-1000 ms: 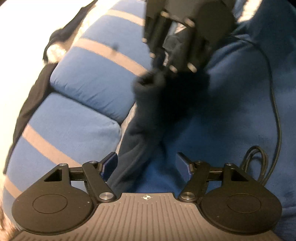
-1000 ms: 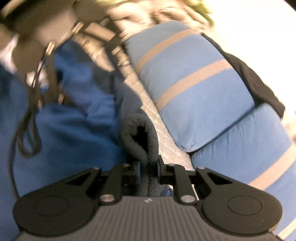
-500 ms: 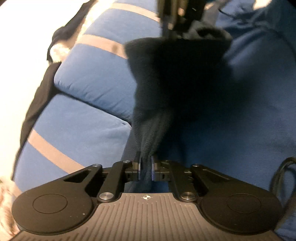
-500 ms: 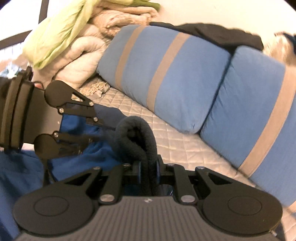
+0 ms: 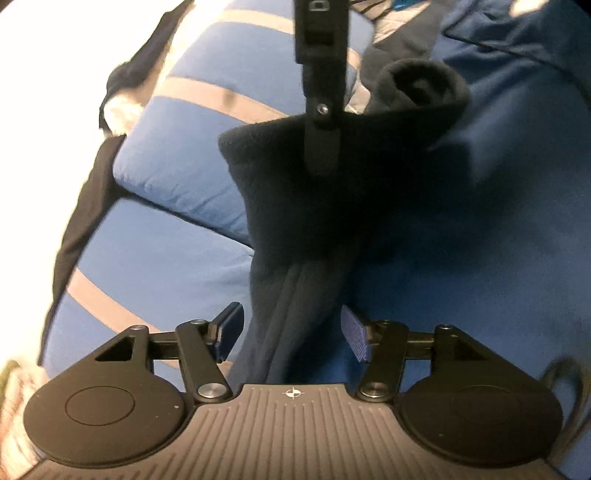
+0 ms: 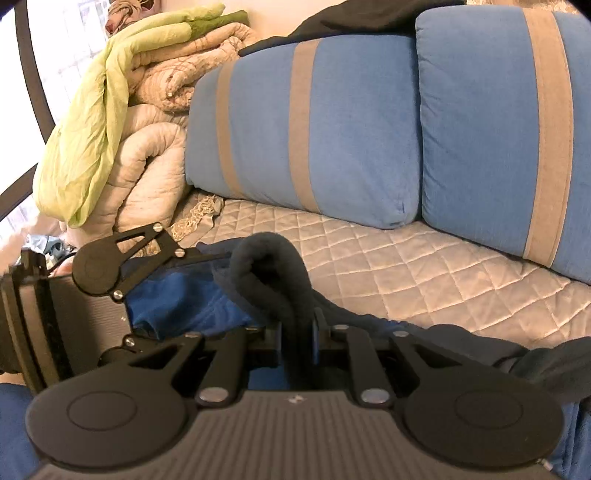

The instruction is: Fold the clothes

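Note:
A dark navy fleece garment [image 5: 317,192] hangs stretched in the left wrist view, its lower end running between my left gripper's [image 5: 291,332] open jaws. My right gripper [image 6: 297,341] is shut on a rolled fold of the same fleece [image 6: 269,273]. It appears in the left wrist view [image 5: 319,122] from above, pinching the fleece's top edge. The left gripper shows at the left of the right wrist view [image 6: 207,254], open.
Blue cushions with tan stripes [image 6: 369,122] line the back of a quilted beige sofa seat [image 6: 424,266]. A blue blanket [image 5: 480,240] lies under the fleece. Piled beige and green bedding [image 6: 129,110] sits at the left. A dark cloth [image 6: 369,14] drapes over the cushions.
My left gripper, shut on the fleece half a second ago, has opened. My right gripper has lifted the fleece's top edge and swung to face the cushions.

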The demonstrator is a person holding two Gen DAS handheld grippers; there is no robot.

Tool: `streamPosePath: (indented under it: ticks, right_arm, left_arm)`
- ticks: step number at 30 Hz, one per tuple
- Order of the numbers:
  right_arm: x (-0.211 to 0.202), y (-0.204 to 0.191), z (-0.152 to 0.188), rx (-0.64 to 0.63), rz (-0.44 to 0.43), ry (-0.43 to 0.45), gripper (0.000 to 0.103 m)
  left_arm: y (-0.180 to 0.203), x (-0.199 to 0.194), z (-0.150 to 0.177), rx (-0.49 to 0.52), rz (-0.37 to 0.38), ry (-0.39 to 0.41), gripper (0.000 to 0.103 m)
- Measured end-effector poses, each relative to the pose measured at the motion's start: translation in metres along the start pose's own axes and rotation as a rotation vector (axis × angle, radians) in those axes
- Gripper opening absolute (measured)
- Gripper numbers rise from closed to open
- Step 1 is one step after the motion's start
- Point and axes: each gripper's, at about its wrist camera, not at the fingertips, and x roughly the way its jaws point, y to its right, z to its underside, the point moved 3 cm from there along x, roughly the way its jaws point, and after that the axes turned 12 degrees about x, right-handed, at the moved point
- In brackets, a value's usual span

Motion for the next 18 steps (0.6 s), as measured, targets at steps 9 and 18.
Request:
streamPosePath:
  ticks: [9,18]
  right_arm:
    - [-0.001,-0.01,0.007,-0.024,0.013,-0.001,0.015]
    - [-0.029,-0.017,0.016,-0.293,0.084,0.03,0.096]
  left_arm:
    - [-0.009,0.016,-0.024,-0.149,0.067,-0.043,0.018]
    - [-0.015,0.014,-0.001,-0.148,0.135,-0.032,0.014]
